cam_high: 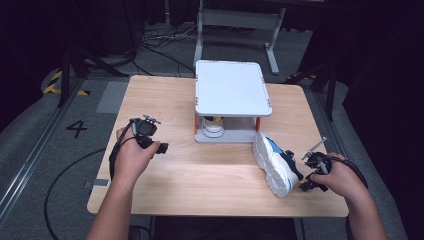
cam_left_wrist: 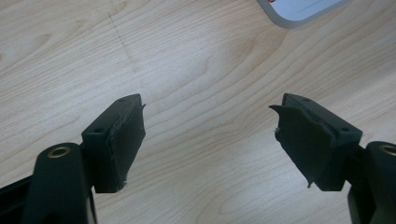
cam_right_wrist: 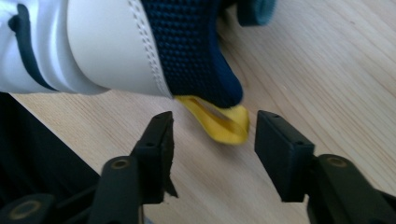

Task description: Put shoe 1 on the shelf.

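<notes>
While my right gripper stands open around the shoe's soft yellow loop, I judge that bendy loop the best hold; my left gripper hangs open, empty.

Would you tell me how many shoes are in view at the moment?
2: one shoe lies on its side on the table by the right gripper; another sits under the white shelf, partly hidden.
</notes>
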Motion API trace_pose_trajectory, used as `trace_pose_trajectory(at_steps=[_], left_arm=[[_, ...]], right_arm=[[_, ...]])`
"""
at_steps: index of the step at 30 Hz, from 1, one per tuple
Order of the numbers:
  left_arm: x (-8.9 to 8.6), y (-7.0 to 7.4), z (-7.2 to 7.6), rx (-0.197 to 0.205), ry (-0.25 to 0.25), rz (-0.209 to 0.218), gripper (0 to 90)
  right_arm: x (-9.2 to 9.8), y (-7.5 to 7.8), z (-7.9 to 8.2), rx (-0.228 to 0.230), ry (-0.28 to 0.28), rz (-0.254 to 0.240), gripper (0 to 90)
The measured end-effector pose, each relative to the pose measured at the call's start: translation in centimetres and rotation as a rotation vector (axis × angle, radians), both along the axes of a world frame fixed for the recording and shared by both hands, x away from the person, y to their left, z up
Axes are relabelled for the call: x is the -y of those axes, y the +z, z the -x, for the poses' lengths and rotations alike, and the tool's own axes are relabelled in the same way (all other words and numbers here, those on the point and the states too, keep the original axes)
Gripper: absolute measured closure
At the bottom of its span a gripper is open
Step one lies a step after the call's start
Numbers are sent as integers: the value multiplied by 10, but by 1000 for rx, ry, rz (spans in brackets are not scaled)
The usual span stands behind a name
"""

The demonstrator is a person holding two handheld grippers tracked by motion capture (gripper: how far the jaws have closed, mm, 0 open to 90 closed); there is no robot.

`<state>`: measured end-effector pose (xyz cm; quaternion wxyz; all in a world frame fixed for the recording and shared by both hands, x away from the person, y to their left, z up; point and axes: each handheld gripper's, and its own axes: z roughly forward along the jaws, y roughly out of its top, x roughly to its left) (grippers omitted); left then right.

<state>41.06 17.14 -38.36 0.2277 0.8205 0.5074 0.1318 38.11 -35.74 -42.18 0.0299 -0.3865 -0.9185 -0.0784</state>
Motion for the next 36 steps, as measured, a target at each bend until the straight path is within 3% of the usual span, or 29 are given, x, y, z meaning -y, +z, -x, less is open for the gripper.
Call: trace_pose_trajectory(at_steps=[2,5,8,13,17,19,20,22,26,30,33,36], left_arm=[[0,1,0,4,1,4,241],[-2,1,-1,8,3,5,241],[-1,1,-1,7,0,3,241],[0,1,0,6,1,3,240],[-2,1,0,7,2,0,240],[-1,1,0,8,4,2,240],[-1,1,1,7,5,2,240],[0,1,1,7,-6,0,240],[0,0,1,4,-7,-4,240],[-1,-1,3,6,1,3,240],[-4,-1,3,6,11,2,240],[-6,-1,4,3,12,1,240]], right_arm=[[-2,-1,-1,-3,11,2,607],[-1,0,-2,-12,24,-4,852],[1,4,-2,8,-5,-1,897],[-1,17,2,60,-8,1,899],[-22,44,20,141,67,23,898],[-27,48,23,154,87,26,898],[-43,56,32,191,131,44,897],[-56,63,39,212,175,40,894],[-77,68,48,203,264,-53,882],[-99,58,51,133,343,-109,874],[-100,58,50,127,342,-99,854],[-95,60,51,109,321,-137,680]])
